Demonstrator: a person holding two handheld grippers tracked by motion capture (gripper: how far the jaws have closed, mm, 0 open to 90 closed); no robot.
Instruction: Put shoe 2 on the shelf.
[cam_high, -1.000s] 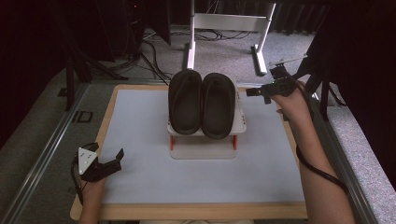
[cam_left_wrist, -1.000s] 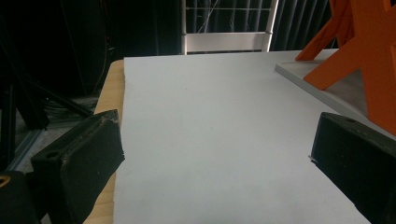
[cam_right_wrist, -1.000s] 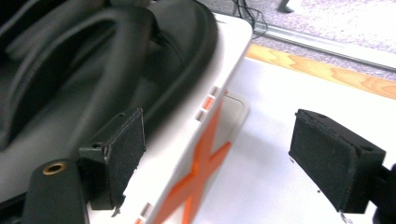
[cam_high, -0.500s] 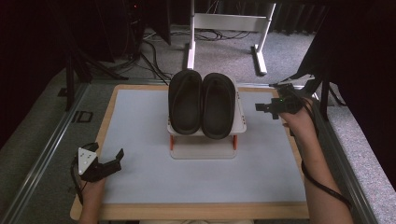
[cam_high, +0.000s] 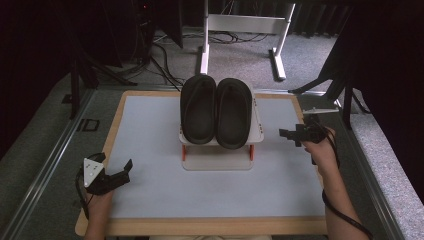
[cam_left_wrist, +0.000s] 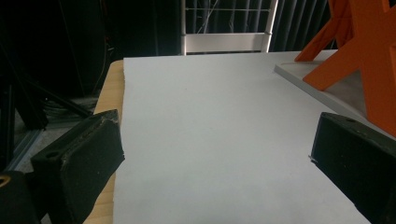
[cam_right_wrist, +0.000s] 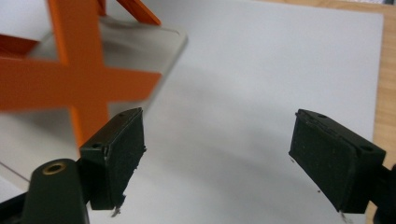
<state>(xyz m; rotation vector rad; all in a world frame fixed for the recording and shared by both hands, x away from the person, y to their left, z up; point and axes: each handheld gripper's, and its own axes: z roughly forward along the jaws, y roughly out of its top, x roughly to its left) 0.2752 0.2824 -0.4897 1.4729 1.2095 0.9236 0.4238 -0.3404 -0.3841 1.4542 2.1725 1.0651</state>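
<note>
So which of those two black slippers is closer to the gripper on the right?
The right slipper, lying beside its twin on the rack; it is nearer the right gripper.

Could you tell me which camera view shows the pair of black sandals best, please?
The high view: both sandals lie side by side, whole, on top of the small rack. The left gripper view catches just the rack's orange legs and base, and the right gripper view its orange cross-brace; neither includes the sandals.
</note>
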